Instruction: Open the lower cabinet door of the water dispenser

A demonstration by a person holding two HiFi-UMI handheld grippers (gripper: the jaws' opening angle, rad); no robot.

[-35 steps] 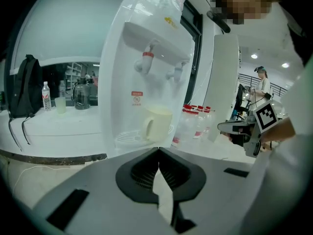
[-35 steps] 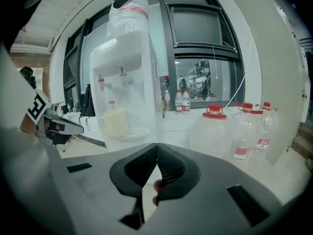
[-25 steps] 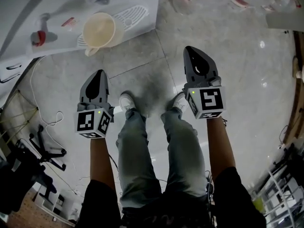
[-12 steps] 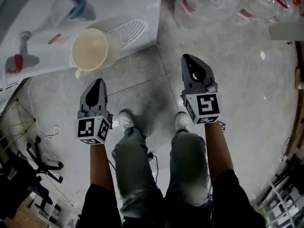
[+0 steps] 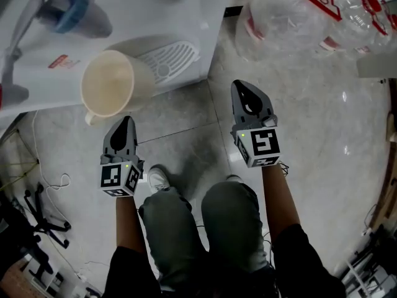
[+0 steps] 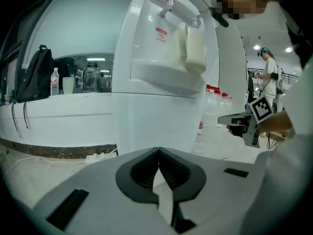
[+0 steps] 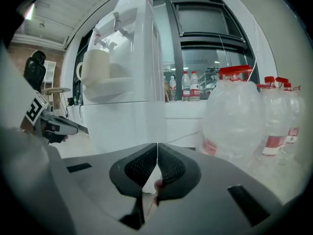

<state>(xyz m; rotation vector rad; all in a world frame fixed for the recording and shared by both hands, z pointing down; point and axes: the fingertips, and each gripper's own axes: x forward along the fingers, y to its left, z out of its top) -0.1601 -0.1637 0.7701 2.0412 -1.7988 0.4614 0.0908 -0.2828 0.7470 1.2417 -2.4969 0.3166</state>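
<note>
Head view puts the water dispenser (image 5: 155, 17) ahead and left of you, upright, its long axis vertical and tap side facing you, with a cup (image 5: 108, 85) on its ledge. Bare floor (image 5: 186, 113) lies between its base and your left gripper (image 5: 124, 124) and right gripper (image 5: 243, 90), both clenched on nothing. Water bottles (image 5: 291, 17) crowd your right.

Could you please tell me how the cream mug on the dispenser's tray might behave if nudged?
The cream mug looks rigid and appears empty, so probably light and easily slid. It stands upright on the drip tray, so a knock could tip it off, and it may break.
</note>
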